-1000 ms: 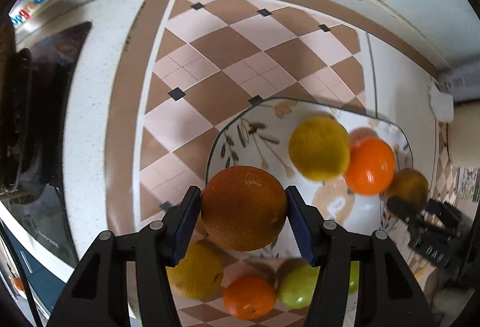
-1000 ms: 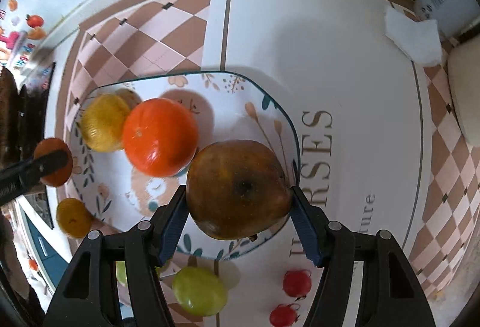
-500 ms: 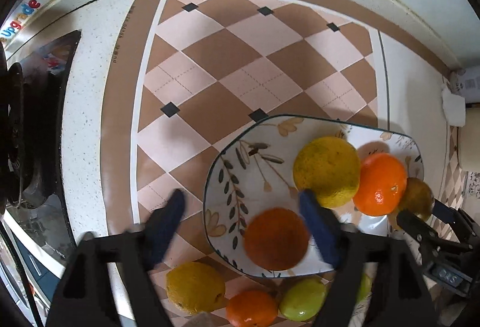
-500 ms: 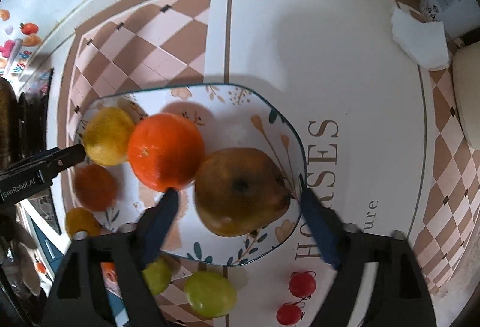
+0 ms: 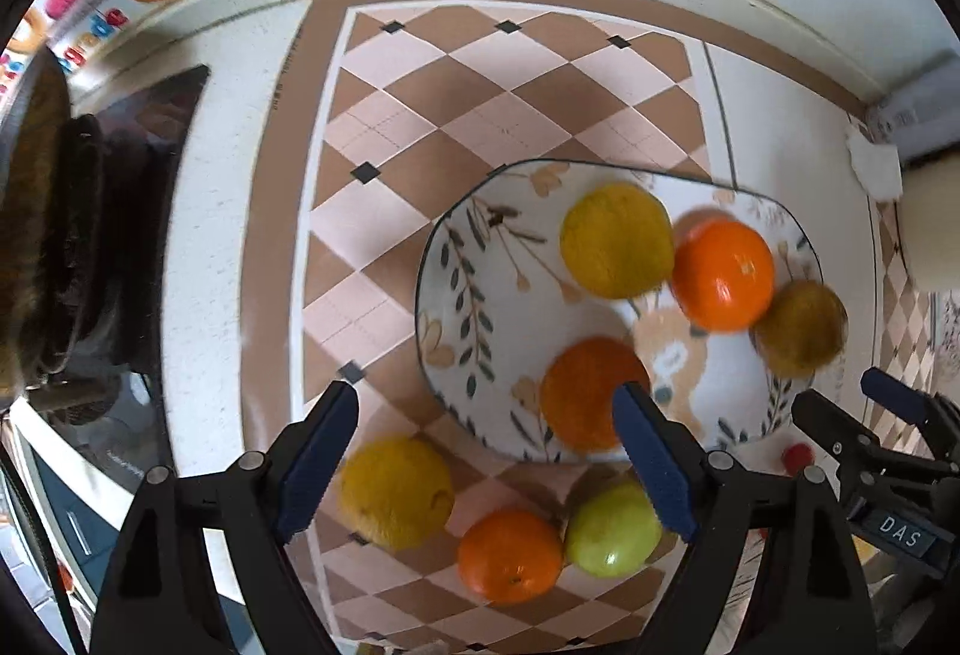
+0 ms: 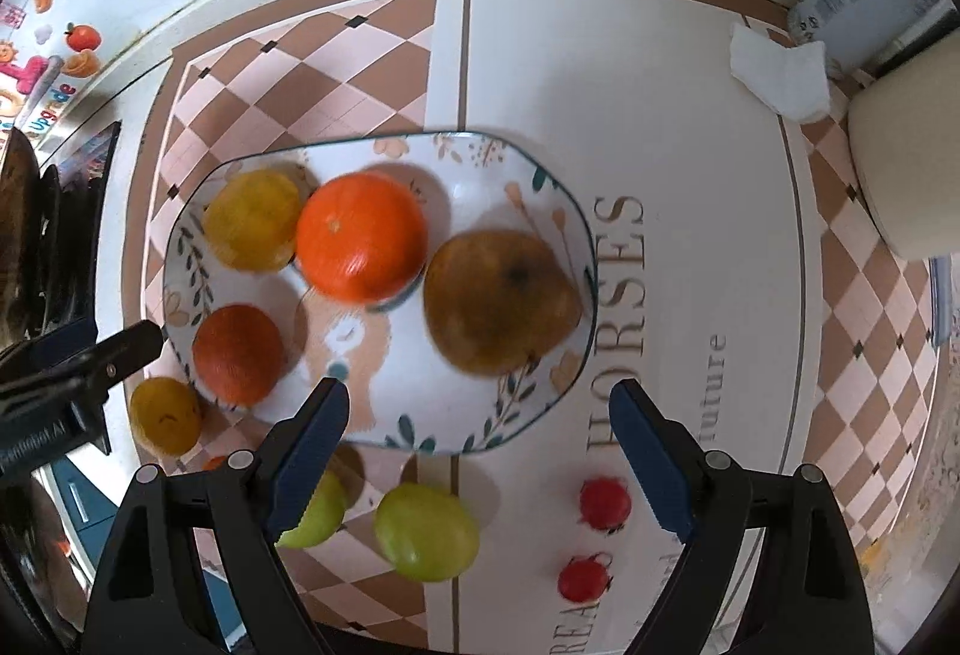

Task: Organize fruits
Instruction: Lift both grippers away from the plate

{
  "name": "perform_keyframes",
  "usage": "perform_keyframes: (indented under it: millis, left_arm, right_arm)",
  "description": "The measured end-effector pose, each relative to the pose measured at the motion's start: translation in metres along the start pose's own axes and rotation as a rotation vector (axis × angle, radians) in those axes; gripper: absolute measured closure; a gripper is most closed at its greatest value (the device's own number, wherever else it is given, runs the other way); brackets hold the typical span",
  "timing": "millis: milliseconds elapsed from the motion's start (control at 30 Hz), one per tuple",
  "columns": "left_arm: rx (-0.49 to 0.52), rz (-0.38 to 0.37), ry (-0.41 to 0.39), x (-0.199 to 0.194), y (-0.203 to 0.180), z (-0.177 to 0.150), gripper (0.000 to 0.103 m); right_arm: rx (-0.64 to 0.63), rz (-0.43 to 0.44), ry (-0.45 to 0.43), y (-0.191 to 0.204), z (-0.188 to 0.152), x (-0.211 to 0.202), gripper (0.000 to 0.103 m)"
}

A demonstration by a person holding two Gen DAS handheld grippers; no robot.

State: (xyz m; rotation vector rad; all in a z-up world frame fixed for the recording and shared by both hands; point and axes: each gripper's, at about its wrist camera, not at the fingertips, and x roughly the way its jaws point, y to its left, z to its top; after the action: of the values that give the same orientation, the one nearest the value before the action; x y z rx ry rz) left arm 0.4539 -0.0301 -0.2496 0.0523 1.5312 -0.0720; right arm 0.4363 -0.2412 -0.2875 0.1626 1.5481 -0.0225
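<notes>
Left tongs: spread wide, nothing between the blue pads; they have just been opening and hang above the near left rim of the plate.
Right tongs: also wide apart and empty, likewise just opened, above the plate's near right rim.
Plate: white, leaf-patterned, dark-rimmed, lying on the worktop across a checkered mat and a white mat printed with lettering.
On the plate: a yellow citrus far left, a bright orange touching it on its right, a brown pear at the right, a dark orange near left.
Off the plate, near side: a second yellow citrus, a small orange, a green fruit, another green fruit, two small red fruits.
Far right: a crumpled white tissue.
</notes>
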Motion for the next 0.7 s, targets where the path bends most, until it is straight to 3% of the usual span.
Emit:
perform_keyframes:
  millis: [300, 700]
  left_arm:
    - [0.044, 0.022, -0.133, -0.043, -0.014, -0.042, 0.016]
    - [0.060, -0.024, -0.244, -0.106, -0.019, -0.095, 0.016]
  right_arm:
    - [0.007, 0.017, -0.088, 0.010, -0.052, -0.042, 0.012]
    - [0.041, 0.050, -0.238, 0.009, -0.105, -0.122, 0.012]
